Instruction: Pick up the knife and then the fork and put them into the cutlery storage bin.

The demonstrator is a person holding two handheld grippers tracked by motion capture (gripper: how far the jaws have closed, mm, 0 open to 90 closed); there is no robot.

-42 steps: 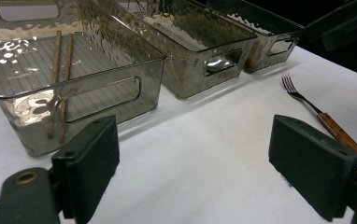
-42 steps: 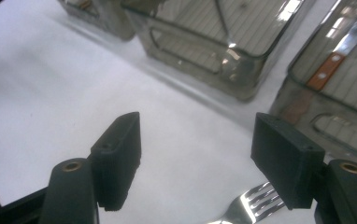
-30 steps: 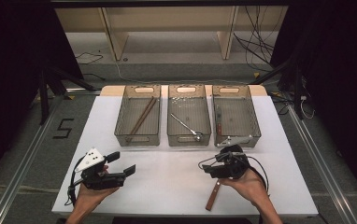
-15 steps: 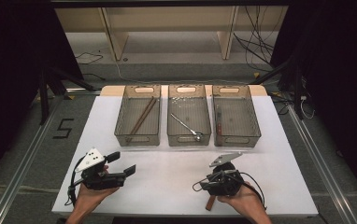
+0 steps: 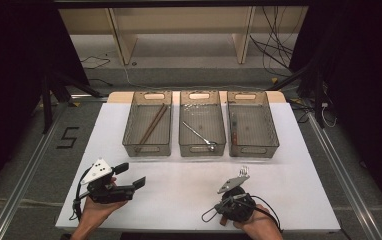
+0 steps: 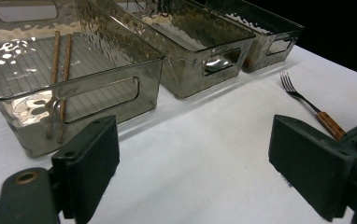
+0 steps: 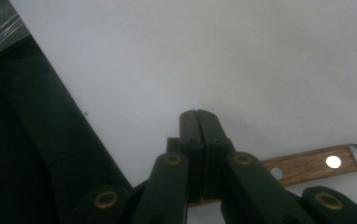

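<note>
Worktop (image 5: 179,190): white, three bins at back.
Fork (image 6: 307,105): lying flat, front right.
Right gripper (image 7: 197,116): jaws just clenched, empty, above handle.
Left gripper (image 6: 195,172): released, idle.
Advice: reopen, straddle handle, then clench.

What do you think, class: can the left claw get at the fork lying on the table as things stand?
Probably yes, at the tines end. The left claw is open, with bare table between it and the fork. The shut right claw sits over the wooden handle.
</note>
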